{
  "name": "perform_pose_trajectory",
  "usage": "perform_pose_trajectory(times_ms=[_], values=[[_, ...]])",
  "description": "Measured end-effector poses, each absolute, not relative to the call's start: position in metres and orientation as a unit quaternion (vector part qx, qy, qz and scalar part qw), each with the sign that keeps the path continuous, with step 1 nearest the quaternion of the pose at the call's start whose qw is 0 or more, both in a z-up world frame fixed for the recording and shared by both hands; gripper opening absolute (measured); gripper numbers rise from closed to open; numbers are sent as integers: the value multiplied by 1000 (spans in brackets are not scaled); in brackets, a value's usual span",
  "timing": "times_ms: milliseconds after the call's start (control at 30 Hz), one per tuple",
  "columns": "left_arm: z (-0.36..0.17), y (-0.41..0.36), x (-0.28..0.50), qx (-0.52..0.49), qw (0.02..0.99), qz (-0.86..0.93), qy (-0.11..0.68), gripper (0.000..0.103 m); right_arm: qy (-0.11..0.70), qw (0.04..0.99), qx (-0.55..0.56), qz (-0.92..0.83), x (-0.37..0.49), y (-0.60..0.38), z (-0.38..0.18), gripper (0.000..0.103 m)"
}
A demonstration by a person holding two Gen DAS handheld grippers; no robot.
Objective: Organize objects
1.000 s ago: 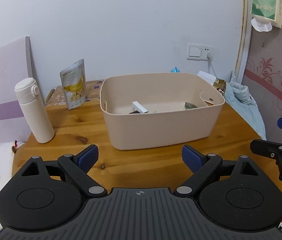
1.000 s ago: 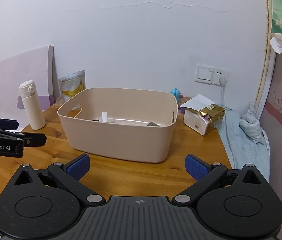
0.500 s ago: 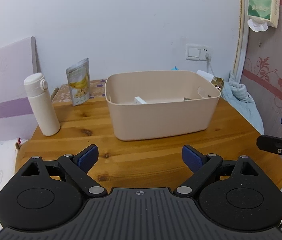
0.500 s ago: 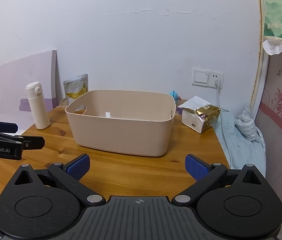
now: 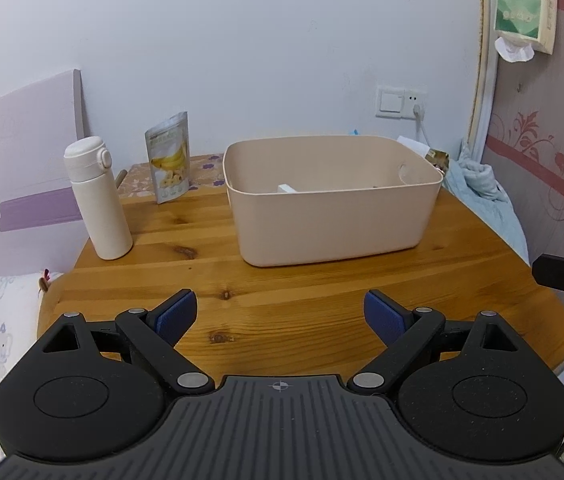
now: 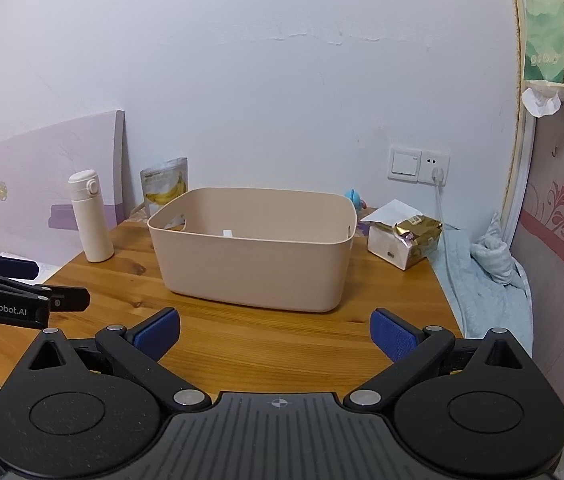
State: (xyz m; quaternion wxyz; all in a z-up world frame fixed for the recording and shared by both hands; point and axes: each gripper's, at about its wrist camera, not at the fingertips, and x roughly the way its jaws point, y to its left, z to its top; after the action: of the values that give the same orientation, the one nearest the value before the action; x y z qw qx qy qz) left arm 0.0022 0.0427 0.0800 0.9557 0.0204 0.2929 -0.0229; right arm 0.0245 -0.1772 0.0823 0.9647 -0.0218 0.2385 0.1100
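Both grippers backed away from beige bin (image 5: 333, 216) over last second; bin, table edge now sit farther off in both wrist views. Left gripper (image 5: 280, 318) jaws wide, nothing between. Right gripper (image 6: 274, 334) likewise wide, empty. Bin stands mid-table, 1 small white item (image 5: 286, 189) visible inside. White bottle (image 5: 96, 200), banana-chip pouch (image 5: 168, 158), gold-wrapped packet (image 6: 409, 238) remain outside bin. Judgement: retreat between picks; 3 items pending.

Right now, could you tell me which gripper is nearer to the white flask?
Left. The left gripper sits just right of the white flask; the right gripper faces the beige bin, further right.
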Motion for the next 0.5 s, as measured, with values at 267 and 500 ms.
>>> perform_pose_trajectory(times_ms=[267, 500], values=[[80, 44, -5, 27, 954, -20, 297, 92, 229, 966, -29, 114, 16, -173, 84, 103], [78, 44, -7, 31, 953, -25, 301, 92, 232, 966, -17, 110, 16, -176, 79, 103]])
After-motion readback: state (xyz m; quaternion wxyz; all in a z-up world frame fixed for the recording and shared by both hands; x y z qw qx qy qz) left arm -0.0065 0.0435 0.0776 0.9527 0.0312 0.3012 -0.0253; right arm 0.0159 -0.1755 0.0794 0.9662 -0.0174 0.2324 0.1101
